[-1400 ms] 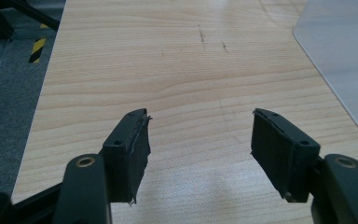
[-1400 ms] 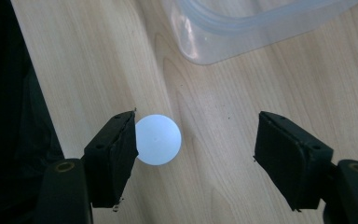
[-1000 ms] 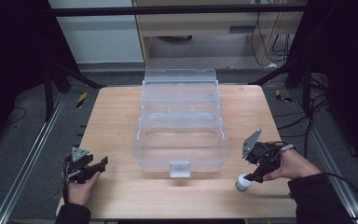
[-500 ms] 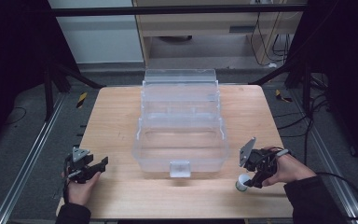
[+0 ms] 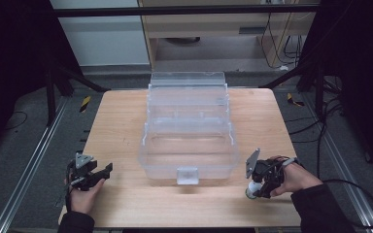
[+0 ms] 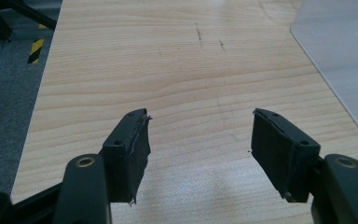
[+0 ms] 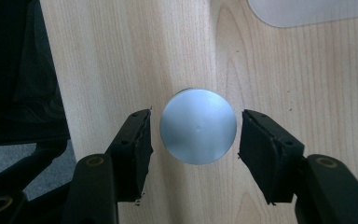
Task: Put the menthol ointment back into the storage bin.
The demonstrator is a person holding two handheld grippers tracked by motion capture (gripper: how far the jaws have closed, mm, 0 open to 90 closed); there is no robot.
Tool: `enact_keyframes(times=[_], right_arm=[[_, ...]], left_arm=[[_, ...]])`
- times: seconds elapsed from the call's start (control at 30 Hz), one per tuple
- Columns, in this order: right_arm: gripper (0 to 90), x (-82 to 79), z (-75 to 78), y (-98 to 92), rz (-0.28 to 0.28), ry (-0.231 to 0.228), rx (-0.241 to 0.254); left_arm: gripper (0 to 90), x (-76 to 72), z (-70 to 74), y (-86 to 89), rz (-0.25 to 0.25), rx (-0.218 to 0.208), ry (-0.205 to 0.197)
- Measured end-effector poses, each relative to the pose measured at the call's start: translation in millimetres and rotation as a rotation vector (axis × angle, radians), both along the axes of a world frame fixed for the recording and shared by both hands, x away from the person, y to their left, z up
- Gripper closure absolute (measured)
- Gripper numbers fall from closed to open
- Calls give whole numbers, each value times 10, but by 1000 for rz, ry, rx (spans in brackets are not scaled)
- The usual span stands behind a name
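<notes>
A small cylinder with a flat silver top [image 7: 198,126] stands upright on the wooden table near its front right corner; from above it looks whitish [image 5: 252,188]. My right gripper [image 7: 196,128] points down over it with one jaw on each side. The jaws have just been closing, and a narrow gap still shows between each pad and the cylinder. In the high view the right gripper [image 5: 260,183] sits in the person's hand beside the box. My left gripper [image 6: 198,126] rests low at the front left [image 5: 96,175], open with nothing between its fingers.
A large clear plastic box [image 5: 189,158] with a front latch stands in the middle of the table [image 5: 121,126], its lid open toward the back. Its corner shows at the edge of both gripper views [image 6: 345,56] [image 7: 307,9]. The table's front edge is close to both hands.
My right gripper has sunk onto the cylinder and its jaws have narrowed around it. The left gripper has stayed still.
</notes>
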State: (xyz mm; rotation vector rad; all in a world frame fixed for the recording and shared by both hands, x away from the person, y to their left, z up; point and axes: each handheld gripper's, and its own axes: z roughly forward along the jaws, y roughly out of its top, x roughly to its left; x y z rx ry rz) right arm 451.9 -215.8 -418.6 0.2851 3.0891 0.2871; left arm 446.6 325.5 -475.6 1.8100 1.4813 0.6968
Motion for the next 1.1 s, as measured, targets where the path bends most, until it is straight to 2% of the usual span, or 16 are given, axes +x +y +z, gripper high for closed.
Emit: enact_keyframes(times=[0.57,0.83,0.93,1.1], right_arm=[[496,48,-106,67,13,19,-46],[500,58,-104,77,-8,29,-50],[500,69,-87,75,-19,31,-51],[501,73,30,69,-41,30,-39]], left_arm=[[366,2,0,0,3,2,-2],[366,2,5,0,5,3,-3],[367,3,5,-1,2,4,-1],[366,5,1,-5,5,4,0]])
